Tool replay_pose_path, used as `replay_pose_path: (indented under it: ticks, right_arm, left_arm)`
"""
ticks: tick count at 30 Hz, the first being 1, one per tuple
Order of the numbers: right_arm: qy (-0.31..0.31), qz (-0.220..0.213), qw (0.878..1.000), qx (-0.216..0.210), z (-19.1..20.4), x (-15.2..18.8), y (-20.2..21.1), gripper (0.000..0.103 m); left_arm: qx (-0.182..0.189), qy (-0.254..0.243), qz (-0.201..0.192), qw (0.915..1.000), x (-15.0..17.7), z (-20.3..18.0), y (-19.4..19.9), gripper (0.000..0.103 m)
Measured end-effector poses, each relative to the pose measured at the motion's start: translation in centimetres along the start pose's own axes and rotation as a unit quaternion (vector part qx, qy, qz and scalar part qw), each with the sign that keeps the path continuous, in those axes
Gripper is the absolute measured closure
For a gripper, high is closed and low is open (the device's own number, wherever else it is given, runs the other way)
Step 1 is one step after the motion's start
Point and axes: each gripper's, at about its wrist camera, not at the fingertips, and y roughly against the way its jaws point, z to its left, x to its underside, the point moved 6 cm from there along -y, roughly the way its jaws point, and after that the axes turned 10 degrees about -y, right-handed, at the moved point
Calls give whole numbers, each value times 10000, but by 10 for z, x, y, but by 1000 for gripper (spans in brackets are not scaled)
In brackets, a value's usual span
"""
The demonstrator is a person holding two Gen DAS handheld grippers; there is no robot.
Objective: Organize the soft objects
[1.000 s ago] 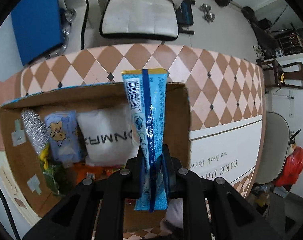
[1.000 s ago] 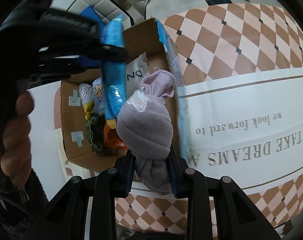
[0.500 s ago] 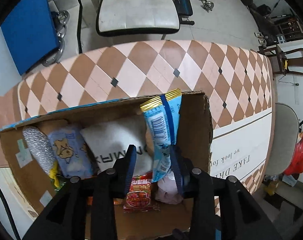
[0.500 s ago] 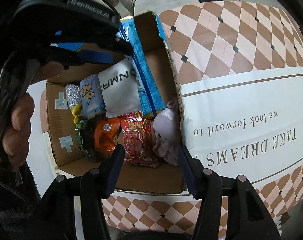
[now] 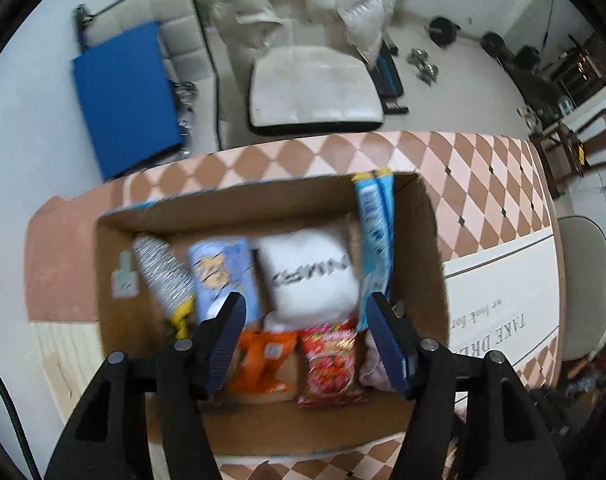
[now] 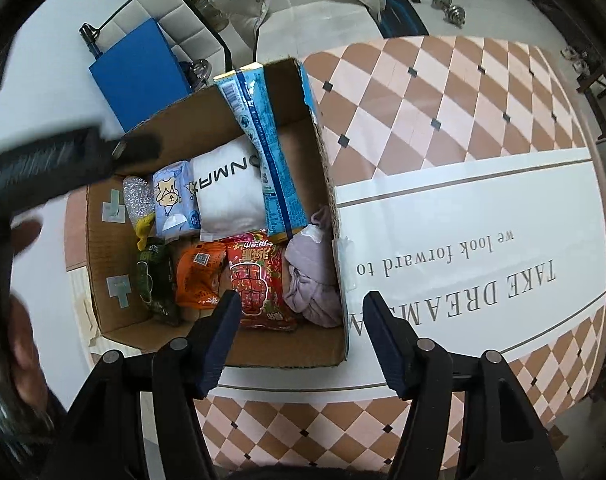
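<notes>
An open cardboard box (image 6: 327, 176) (image 5: 431, 240) sits on the checkered tablecloth. In it lie a long blue packet (image 6: 271, 160) (image 5: 377, 236) leaning on the far right corner, a lilac sock bundle (image 6: 313, 276) (image 5: 373, 364), a white pouch (image 6: 227, 196) (image 5: 311, 276), a red snack bag (image 6: 259, 280) (image 5: 331, 364), an orange bag (image 6: 197, 276) (image 5: 263, 364), a green bag (image 6: 157, 280), a pale blue packet (image 6: 173, 200) (image 5: 223, 272) and a silver scrubber (image 6: 137, 198) (image 5: 163, 272). My left gripper (image 5: 305, 320) is open and empty above the box. My right gripper (image 6: 299, 312) is open and empty over the box's near right corner.
The tablecloth (image 6: 483, 240) stretches to the right with printed words. Beyond the table stand a white chair (image 5: 315, 92) with a puffy coat and a blue panel (image 5: 127, 92). The left gripper's body (image 6: 43, 164) and the hand holding it show at the left of the right wrist view.
Both grippers opened: the left let go of the blue packet and the right let go of the sock bundle, both now in the box. Both grippers have drawn back and up.
</notes>
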Motion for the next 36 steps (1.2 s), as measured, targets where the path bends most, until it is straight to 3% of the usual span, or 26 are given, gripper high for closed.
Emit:
replay_pose_path:
  ticks: [3, 4, 6, 8, 12, 14, 23, 36]
  right_arm:
    - [109, -117, 9999, 65, 4, 4, 8, 37]
    - [137, -146, 9998, 91, 6, 5, 9, 37]
    - [234, -235, 9993, 141, 10, 9, 15, 30]
    - [313, -360, 9986, 237, 13, 13, 21, 16]
    - [433, -500, 9971, 377, 19, 19, 29, 10]
    - [491, -577, 9963, 416, 21, 21, 33, 0]
    - [599, -879, 9935, 395, 28, 37, 60, 0]
    - [1079, -1871, 9763, 121, 40, 96, 190, 0]
  left_arm:
    - [-149, 180, -154, 9996, 22, 11, 13, 38]
    - [-230, 202, -209, 9993, 29, 15, 18, 31]
    - [-449, 243, -376, 9980, 39, 21, 30, 22]
    - [-624, 259, -475, 9966, 49, 24, 38, 16]
    - [-870, 412, -689, 9930, 70, 34, 55, 10]
    - [-901, 519, -747, 9918, 80, 38, 61, 2]
    - [-784, 725, -943, 9898, 105, 39, 90, 2]
    - [-775, 710, -1561, 9821, 137, 4, 194, 2]
